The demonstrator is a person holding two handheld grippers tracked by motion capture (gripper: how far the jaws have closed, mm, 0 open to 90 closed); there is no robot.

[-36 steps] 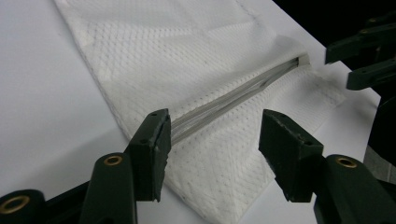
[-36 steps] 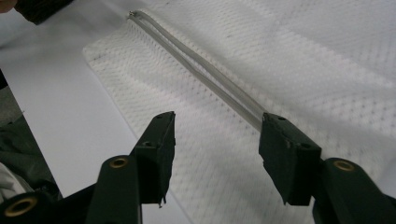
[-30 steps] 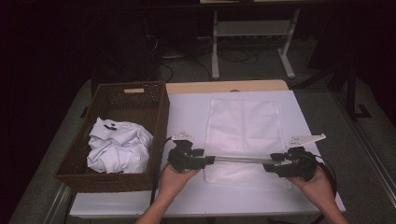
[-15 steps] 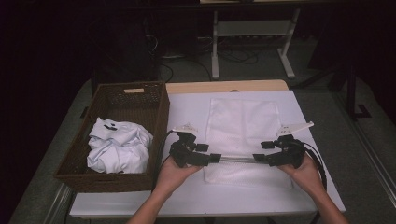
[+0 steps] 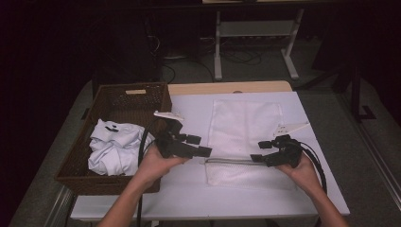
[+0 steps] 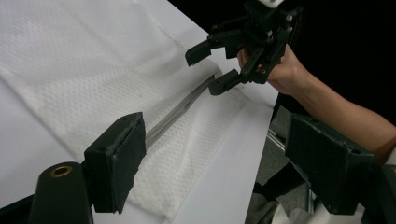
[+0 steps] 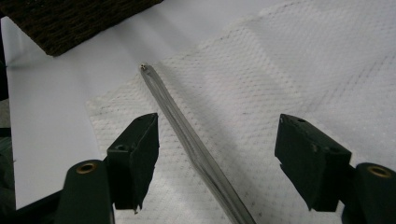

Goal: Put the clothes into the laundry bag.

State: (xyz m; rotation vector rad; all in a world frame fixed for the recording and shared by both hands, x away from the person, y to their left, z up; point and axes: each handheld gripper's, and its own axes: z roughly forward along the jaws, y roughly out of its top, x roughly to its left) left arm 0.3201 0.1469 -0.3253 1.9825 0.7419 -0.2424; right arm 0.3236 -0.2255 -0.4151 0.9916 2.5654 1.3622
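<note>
White waffle-textured cloth (image 5: 246, 137) with folded near hem lies near the surface's (image 5: 189, 189) front edge; left tool (image 5: 201, 145) and right tool (image 5: 257, 151), just opened, released, grasp nothing.

Dim, dark surroundings; the white table (image 5: 198, 198) is lit; slight blur.

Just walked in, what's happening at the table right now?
A person is working a white mesh laundry bag lying flat on the table. Both claws have just been opening and hold nothing: the left claw is lifted beside the wicker basket of white clothes; the right claw hovers at the bag's zipper.
</note>
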